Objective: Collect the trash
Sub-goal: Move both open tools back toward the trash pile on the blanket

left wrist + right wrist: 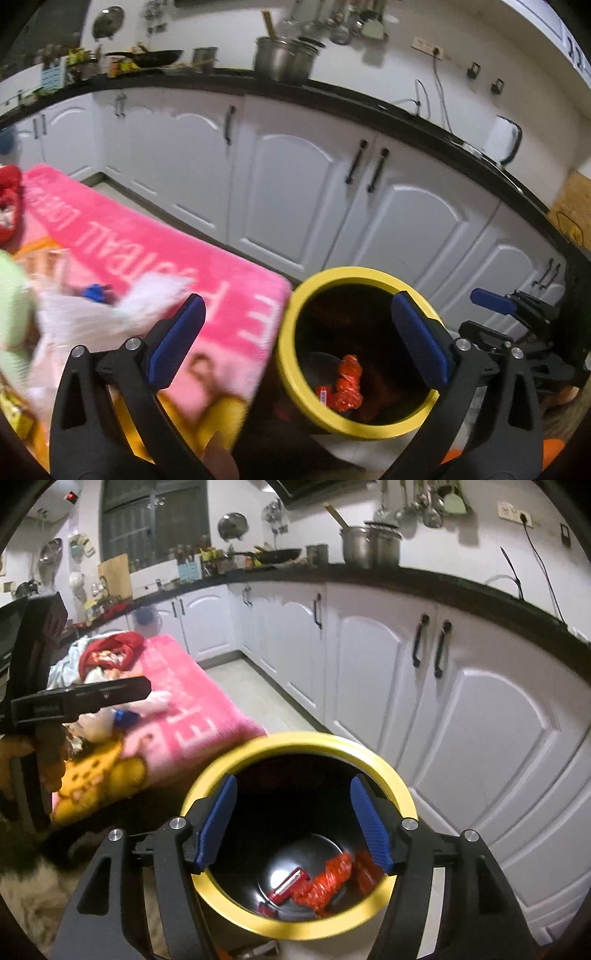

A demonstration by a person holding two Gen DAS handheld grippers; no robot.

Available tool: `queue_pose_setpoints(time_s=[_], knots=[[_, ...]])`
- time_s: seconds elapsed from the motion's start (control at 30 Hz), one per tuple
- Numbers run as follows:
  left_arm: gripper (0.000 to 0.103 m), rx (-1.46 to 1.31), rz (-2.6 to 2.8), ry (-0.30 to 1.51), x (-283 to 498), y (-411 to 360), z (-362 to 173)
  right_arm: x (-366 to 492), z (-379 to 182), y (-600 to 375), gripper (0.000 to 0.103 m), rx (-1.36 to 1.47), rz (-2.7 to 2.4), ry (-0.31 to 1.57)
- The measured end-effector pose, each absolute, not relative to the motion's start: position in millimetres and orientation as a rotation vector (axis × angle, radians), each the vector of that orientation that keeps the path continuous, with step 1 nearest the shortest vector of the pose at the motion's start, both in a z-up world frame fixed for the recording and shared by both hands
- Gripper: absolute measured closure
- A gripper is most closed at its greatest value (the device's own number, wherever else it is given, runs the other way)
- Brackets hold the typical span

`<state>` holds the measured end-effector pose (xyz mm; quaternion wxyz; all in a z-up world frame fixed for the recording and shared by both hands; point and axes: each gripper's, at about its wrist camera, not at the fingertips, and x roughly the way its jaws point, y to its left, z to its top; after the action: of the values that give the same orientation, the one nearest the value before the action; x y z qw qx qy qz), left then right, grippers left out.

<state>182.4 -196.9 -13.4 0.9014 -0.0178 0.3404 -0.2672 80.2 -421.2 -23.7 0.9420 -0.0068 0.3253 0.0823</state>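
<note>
A dark bin with a yellow rim [354,273] stands on the floor in front of the cabinets. At its bottom lie crumpled red wrappers [347,384]. My left gripper [298,299] is open wide with nothing between its blue pads. It hangs over the bin's left edge and the end of a pink blanket. In the right wrist view my right gripper [293,780] is open and empty, right above the mouth of the bin [295,738]. The red wrappers [325,882] and a small red packet lie below it.
The pink blanket [147,240] lies left of the bin with white crumpled stuff [92,314], a blue item [96,291] and a red cloth [110,650] on it. White cabinet doors [480,720] under a dark counter run close behind the bin.
</note>
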Motion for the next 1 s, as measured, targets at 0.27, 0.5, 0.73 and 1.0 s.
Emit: queue_pose_setpoints(time_s=[0.27,0.5,0.73,1.0], knots=[[0.010,-0.032,-0.401,0.596,165,-139,13,93,-2,-378,0.036,-0.019,0.261,0.639],[0.010,-0.042,-0.320,0.544,156,-94,26,103,9,-334,0.036,-0.084,0.336,0.623],[0.010,-0.046,-0.253,0.527,153,-60,24,116,14,-284,0.036,-0.112,0.428,0.617],[0.010,-0.039,-0.172,0.544,158,-21,12,134,11,-242,0.036,-0.137,0.480,0.610]])
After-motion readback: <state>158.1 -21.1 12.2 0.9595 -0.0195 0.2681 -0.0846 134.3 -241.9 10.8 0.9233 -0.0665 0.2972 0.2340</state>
